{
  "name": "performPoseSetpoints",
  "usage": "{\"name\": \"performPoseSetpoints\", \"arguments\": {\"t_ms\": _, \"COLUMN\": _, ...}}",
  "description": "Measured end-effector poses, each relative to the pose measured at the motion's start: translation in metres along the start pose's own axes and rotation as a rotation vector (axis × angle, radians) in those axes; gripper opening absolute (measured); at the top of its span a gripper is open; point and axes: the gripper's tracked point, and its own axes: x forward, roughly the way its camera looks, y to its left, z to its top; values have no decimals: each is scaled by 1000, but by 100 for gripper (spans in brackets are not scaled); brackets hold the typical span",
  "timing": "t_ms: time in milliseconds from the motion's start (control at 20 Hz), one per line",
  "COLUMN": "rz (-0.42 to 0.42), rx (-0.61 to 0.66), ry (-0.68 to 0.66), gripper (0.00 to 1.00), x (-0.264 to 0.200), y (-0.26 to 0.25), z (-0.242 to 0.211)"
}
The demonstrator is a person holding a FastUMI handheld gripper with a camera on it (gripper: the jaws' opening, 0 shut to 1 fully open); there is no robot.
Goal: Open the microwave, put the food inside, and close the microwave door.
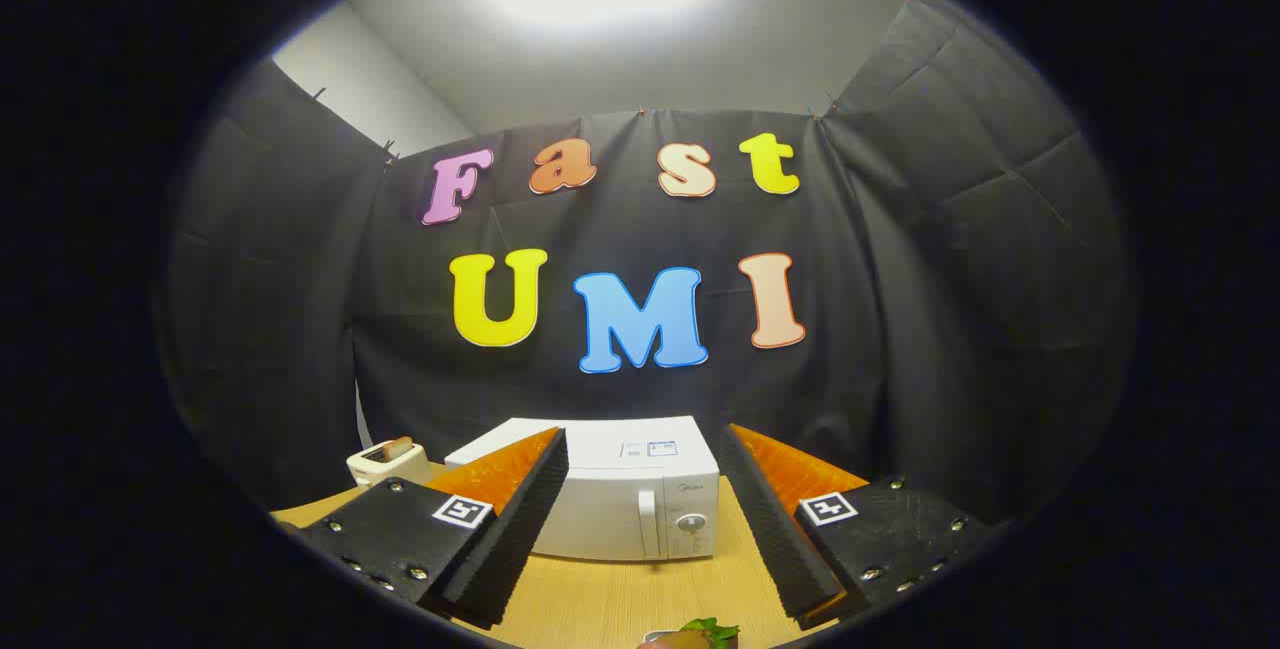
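Observation:
A white microwave (620, 499) stands on the wooden table (610, 599) beyond my fingers, its door shut, with a vertical handle (647, 523) and a round knob (690, 522) on its right side. My gripper (645, 514) is open, held well above the table, and nothing lies between the fingers. The food (695, 637), a brownish piece with green leaves, lies on the table close below the gripper, mostly cut off from sight.
A small cream toaster (388, 462) with a slice of bread in it sits left of the microwave, behind my left finger. Black cloth walls close the booth behind and on both sides.

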Motion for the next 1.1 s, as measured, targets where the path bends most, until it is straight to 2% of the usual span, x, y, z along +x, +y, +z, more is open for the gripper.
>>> {"name": "performPoseSetpoints", "arguments": {"t_ms": 500, "rz": 61, "rx": -34, "ry": 1, "gripper": 96, "x": 9, "y": 35, "z": 3}}
{"name": "performPoseSetpoints", "arguments": {"t_ms": 1100, "rz": 47, "rx": -24, "ry": 5, "gripper": 96, "x": 33, "y": 37, "z": -11}}
